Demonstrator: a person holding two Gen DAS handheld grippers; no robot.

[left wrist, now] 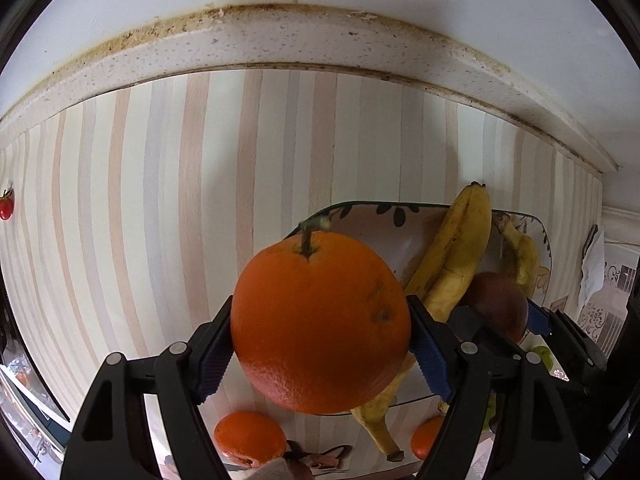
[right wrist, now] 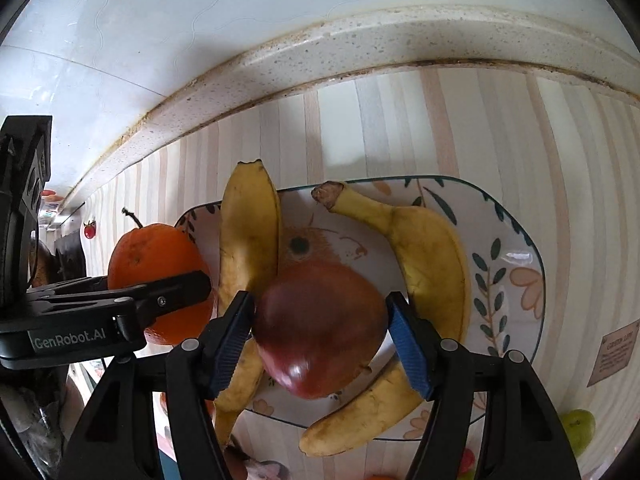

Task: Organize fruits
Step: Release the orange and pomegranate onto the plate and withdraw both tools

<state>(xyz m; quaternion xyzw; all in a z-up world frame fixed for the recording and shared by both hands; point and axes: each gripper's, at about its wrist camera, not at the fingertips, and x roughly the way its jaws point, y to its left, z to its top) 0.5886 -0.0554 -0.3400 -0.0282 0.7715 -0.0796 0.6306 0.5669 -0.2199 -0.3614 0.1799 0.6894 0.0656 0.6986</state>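
My left gripper (left wrist: 320, 336) is shut on a large orange (left wrist: 320, 332) with a short stem, held above the left edge of a patterned plate (left wrist: 404, 236). My right gripper (right wrist: 322, 336) is shut on a red apple (right wrist: 320, 328), held over the middle of the plate (right wrist: 516, 280). Two yellow bananas (right wrist: 250, 232) (right wrist: 428, 264) lie on the plate, one left and one right of the apple. The left gripper with the orange (right wrist: 156, 264) shows at the left of the right wrist view. The apple (left wrist: 500, 304) shows in the left wrist view.
Two small oranges (left wrist: 250, 438) (left wrist: 428, 438) lie on the striped cloth in front of the plate. A green fruit (right wrist: 578, 430) lies at the right. A small red tomato (left wrist: 6, 206) is far left. A speckled counter ledge (left wrist: 320, 44) and white wall run behind.
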